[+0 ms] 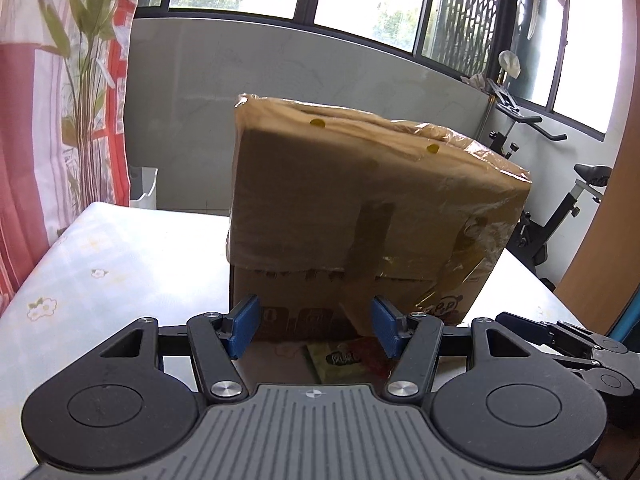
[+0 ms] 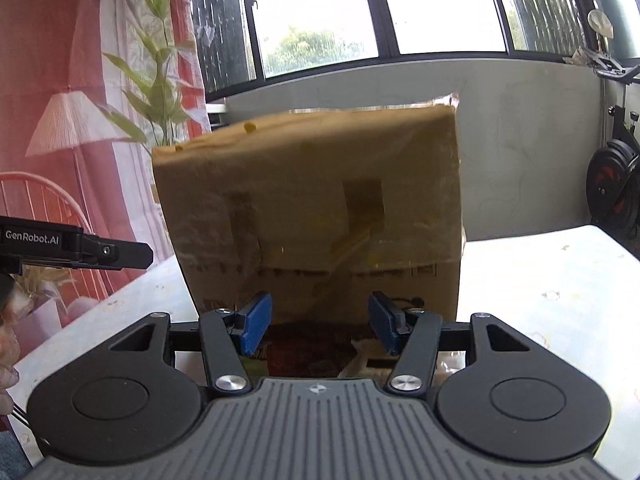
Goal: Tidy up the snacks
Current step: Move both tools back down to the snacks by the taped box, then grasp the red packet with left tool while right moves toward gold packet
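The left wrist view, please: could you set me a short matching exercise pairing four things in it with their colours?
Things:
1. cardboard box
2. snack packet lying in front of the box
3. pads of the left gripper
4. exercise bike

Colours:
a. blue
b. black
c. brown
d. green and red

Pairs: 1-c, 2-d, 3-a, 4-b

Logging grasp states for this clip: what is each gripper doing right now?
Left gripper: open, holding nothing.
Right gripper: open, holding nothing.
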